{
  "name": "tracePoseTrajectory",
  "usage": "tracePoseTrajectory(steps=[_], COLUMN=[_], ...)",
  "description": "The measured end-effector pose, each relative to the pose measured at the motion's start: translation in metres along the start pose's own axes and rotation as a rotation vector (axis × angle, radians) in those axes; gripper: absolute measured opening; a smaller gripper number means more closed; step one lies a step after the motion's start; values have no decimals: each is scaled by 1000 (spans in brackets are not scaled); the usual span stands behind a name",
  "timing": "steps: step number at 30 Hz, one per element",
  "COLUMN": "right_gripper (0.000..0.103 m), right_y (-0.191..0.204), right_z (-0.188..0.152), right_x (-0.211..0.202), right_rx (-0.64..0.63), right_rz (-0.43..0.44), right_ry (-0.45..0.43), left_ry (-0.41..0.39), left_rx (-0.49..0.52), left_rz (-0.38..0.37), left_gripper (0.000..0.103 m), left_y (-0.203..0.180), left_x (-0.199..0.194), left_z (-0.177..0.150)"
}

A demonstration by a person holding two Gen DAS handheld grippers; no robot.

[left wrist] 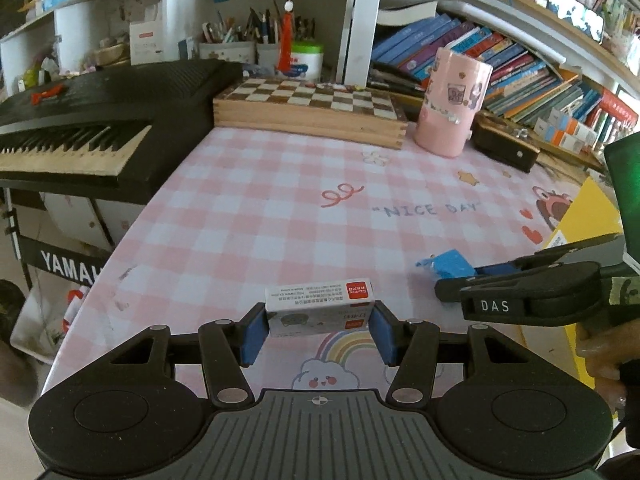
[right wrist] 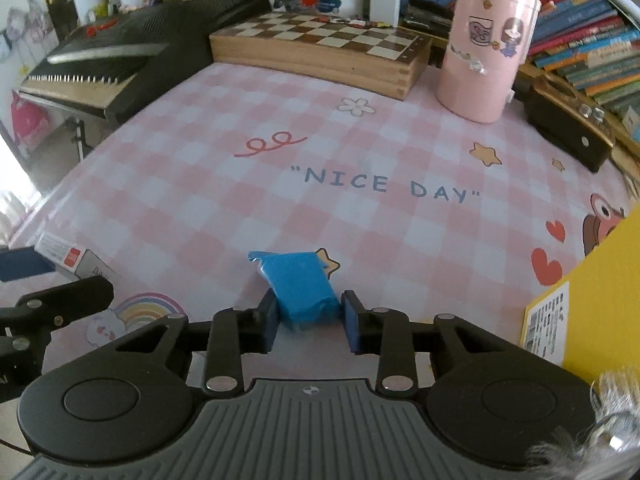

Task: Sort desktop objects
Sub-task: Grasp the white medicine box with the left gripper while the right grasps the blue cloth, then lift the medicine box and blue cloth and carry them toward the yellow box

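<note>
A small white box with a red label point(left wrist: 320, 304) hangs just above the pink checked desk mat point(left wrist: 260, 208), and my left gripper point(left wrist: 320, 330) is shut on its two short ends. The same box point(right wrist: 68, 258) shows at the left edge of the right wrist view. A crumpled blue packet point(right wrist: 306, 290) lies by a star print on the mat, and my right gripper point(right wrist: 309, 320) is shut on it, blue pads against both its sides. From the left wrist view the right gripper point(left wrist: 460, 278) comes in from the right with the blue packet point(left wrist: 450, 266) at its tips.
At the back stand a wooden chessboard box point(left wrist: 308, 108), a pink cylinder container point(left wrist: 454, 104) and a dark case point(right wrist: 568, 128). A black keyboard point(left wrist: 80, 120) borders the desk's left side. A yellow box point(right wrist: 600, 280) lies at the right edge. Shelves of books fill the back right.
</note>
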State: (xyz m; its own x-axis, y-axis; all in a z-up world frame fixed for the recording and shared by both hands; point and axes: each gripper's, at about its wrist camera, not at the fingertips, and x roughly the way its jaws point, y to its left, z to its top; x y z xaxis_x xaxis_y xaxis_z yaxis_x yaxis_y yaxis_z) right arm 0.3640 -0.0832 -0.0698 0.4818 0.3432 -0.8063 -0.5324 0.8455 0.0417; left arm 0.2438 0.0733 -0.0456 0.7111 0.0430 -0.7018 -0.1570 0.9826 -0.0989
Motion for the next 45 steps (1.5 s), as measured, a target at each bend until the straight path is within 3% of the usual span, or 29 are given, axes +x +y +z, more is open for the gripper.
tracePoseTrajectory(steps=[9,19,25,45], right_gripper=[29,29,29,29], right_y=[1,20,42,113], right_z=[-2,-28,-56,-154], right_x=[-51,-108,-129,-184], right_rx=[79,169,200,363], right_rz=[-12,-39,-59,-170], right_ry=[-104,-172,-172,-182], left_ry=[-55,-115,-141,-110], left_rx=[48,112,155,326], left_rz=[-65,-139,-172,-319], left_gripper=[53,53,53,53], left_y=[0,7,10,24], left_x=[-26,-70,-95,-150], left_z=[7,3,-11,-74])
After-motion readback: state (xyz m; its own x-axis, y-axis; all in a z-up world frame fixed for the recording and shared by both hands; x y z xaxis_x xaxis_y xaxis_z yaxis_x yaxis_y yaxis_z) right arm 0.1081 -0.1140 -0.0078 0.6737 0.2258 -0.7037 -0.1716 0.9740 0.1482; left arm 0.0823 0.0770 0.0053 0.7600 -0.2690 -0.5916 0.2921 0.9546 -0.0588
